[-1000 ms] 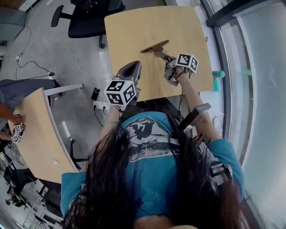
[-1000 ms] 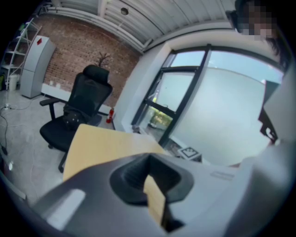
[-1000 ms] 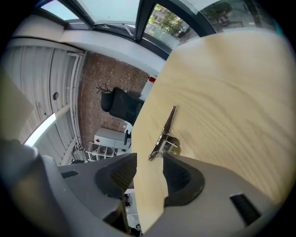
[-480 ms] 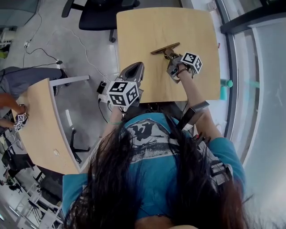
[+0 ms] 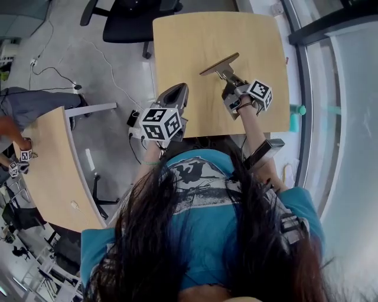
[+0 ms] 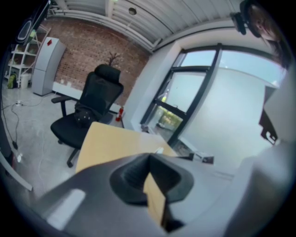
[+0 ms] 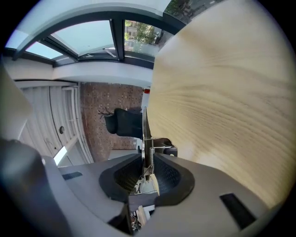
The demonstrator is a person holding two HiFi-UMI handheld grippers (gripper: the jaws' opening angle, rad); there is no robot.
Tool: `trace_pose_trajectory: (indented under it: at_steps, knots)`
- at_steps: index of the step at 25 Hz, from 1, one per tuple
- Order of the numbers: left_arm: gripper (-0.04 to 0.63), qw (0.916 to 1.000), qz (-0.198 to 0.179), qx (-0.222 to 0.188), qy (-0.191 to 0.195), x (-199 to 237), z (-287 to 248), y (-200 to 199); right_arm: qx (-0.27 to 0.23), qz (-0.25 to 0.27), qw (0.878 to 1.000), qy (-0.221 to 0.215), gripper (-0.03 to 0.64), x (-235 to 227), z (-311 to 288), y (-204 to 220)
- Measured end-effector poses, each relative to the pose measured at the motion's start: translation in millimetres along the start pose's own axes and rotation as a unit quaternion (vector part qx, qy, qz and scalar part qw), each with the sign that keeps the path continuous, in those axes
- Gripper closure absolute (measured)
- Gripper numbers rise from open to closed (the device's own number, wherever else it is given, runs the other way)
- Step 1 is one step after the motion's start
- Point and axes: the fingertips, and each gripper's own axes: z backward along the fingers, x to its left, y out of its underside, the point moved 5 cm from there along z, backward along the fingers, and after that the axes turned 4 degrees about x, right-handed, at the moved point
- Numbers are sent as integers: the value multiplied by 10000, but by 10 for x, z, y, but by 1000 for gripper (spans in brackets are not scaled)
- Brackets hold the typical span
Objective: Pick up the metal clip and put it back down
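The metal clip [image 5: 220,63], brass-coloured with a wide flat bar and a spring handle, is on the light wooden table [image 5: 189,41] near its middle. My right gripper [image 5: 230,81] reaches it from the near side; its jaws are closing on the clip's handle. In the right gripper view the clip [image 7: 145,139] stands edge-on between the two dark pads, which touch it on both sides. My left gripper [image 5: 175,93] hovers at the table's near left edge, shut and with nothing in it; in the left gripper view its pads [image 6: 138,173] meet.
A black office chair [image 5: 127,17] stands beyond the table's far left corner. A second wooden table [image 5: 53,171] lies at the left, where another person's hand holds a gripper [image 5: 18,162]. A teal bottle [image 5: 293,118] stands by the window at the right. Cables run over the floor.
The right gripper's jaws have narrowed around the clip's handle. The clip's wide bar now sits a little more tilted. The left gripper has stayed put.
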Motion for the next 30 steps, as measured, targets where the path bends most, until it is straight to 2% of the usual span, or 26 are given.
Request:
trace_pose_trajectory:
  at_steps: [5,12,18,21,24,28,30]
  knots:
    - [592,9999,-66,14,107,18,-57,-39,-225,211,9985,-451,531,290,352,117]
    - [592,9993,-220,51,306,-62,-99,-55,-559,523,9942,-761,531,591,879,271]
    - [594,9964,-675,231,449,-159,-135,-47,-588,1032,9908,-644,531,693,1007,364]
    - [594,9949,-878,242,426,-211,-138,-36,-552,1026,9905,-734,531,716,993,412]
    - [594,9966,-750,93,340,-221,-124,-33,-492,1067,9903,-741,531,706,991,432]
    - [594,9971,-703,72,294,-208,-98,-29,-430,1103,9913,-569,531,687,987,450]
    - [594,9974,-670,54,248,-193,-84,-30,-402,1084,9913,-629,531,692,959,452]
